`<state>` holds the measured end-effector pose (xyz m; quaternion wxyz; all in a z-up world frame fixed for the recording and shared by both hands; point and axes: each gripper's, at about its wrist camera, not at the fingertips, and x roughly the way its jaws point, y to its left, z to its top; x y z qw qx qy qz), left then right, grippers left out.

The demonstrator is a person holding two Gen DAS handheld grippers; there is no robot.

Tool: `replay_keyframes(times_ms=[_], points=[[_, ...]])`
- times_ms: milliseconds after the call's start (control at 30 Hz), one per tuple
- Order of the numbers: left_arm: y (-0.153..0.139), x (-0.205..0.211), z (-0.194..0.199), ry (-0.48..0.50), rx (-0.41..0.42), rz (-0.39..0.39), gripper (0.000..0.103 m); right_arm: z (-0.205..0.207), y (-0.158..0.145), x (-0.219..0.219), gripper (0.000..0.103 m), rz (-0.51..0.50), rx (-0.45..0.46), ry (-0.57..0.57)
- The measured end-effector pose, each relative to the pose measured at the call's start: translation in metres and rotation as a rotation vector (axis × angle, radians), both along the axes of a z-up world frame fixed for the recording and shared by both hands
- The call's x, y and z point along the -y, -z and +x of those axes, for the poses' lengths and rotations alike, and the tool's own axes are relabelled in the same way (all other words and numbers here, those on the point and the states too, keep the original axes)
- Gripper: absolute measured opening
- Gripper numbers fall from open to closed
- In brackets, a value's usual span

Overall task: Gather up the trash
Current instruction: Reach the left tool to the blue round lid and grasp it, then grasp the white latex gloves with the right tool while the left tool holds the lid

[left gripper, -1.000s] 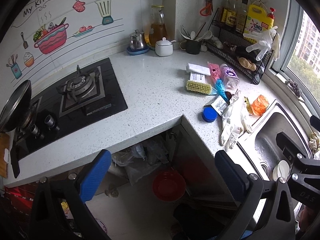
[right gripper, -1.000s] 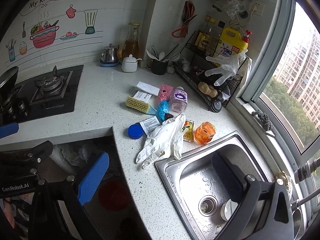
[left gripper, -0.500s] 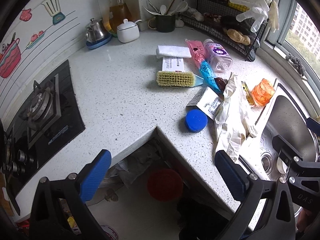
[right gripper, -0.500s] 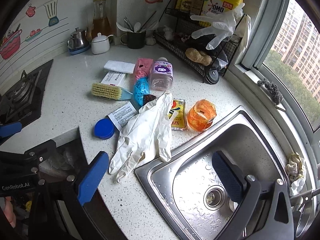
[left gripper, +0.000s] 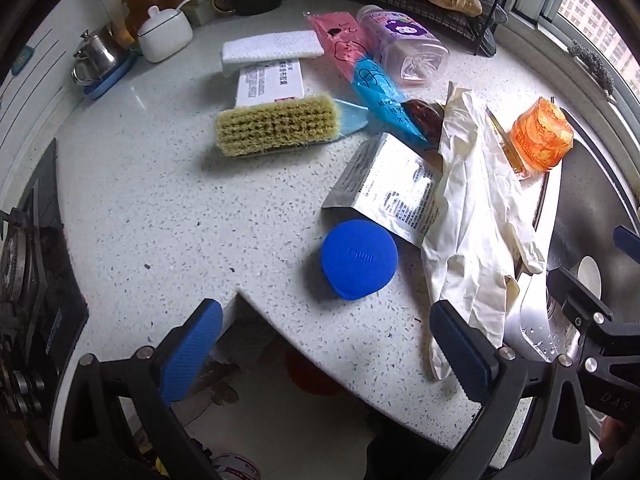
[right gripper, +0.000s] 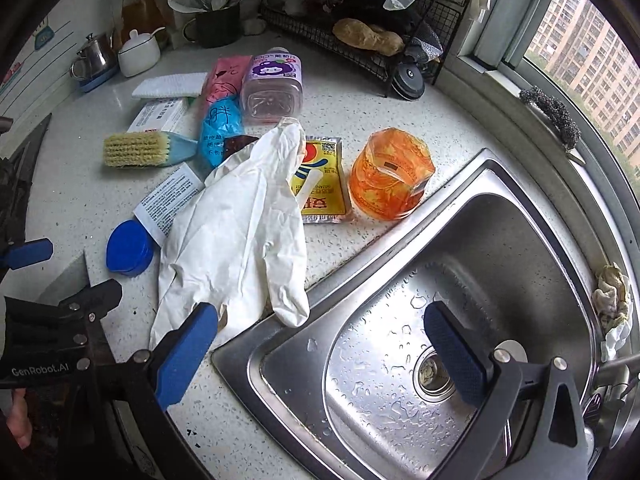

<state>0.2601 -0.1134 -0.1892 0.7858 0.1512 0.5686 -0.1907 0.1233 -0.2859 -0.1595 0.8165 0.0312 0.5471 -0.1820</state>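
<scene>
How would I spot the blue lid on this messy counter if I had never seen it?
Start at the steel sink and look to the counter beside it, where a white rubber glove lies sprawled. Past the glove's far side, by the counter's inner corner, sits the blue lid, touching a silver printed packet. It is the only flat, round, solid-blue thing there.
</scene>
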Motion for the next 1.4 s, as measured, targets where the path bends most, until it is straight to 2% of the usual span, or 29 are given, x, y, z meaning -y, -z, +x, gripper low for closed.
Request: replay_keyframes(times_ms=[200, 467, 533, 667, 767, 833, 867, 933, 1000, 1200, 1367, 1400], points=[[0.017, 0.017, 0.014, 0.047, -0.001, 0.033, 0.103, 0.008, 0.013, 0.012, 0.103, 0.021, -0.022, 0.026], [0.037, 0.026, 0.036, 0.039, -0.032, 0.030, 0.101, 0.021, 0.024, 0.013, 0.103, 0.036, -0.040, 0.026], [0.041, 0.027, 0.039, 0.035, -0.039, 0.008, 0.091, 0.021, 0.025, 0.011, 0.103, 0.042, -0.042, 0.018], [0.041, 0.031, 0.045, 0.032, -0.020, -0.009, 0.086, 0.023, 0.026, 0.007, 0.103, 0.037, -0.055, 0.000], [0.036, 0.026, 0.044, 0.054, -0.004, -0.021, 0.065, 0.024, 0.025, 0.008, 0.103, 0.057, -0.052, 0.011], [0.034, 0.027, 0.046, 0.051, -0.002, -0.024, 0.046, 0.025, 0.025, 0.007, 0.103, 0.067, -0.045, 0.010], [0.032, 0.027, 0.047, 0.048, 0.000, -0.023, 0.043, 0.026, 0.025, 0.006, 0.103, 0.070, -0.045, 0.008], [0.032, 0.026, 0.049, 0.043, -0.004, -0.026, 0.043, 0.027, 0.027, 0.005, 0.103, 0.079, -0.045, 0.000], [0.032, 0.022, 0.050, 0.038, -0.004, -0.033, 0.043, 0.028, 0.026, 0.001, 0.095, 0.089, -0.045, -0.012], [0.027, -0.012, 0.040, -0.009, 0.003, -0.065, 0.043, 0.037, 0.028, -0.012, 0.094, 0.139, -0.034, -0.080], [0.021, -0.035, 0.031, -0.033, 0.035, -0.052, 0.043, 0.048, 0.036, -0.021, 0.078, 0.188, -0.032, -0.111], [0.020, -0.040, 0.031, -0.039, 0.035, -0.054, 0.043, 0.050, 0.037, -0.023, 0.077, 0.196, -0.031, -0.119]])
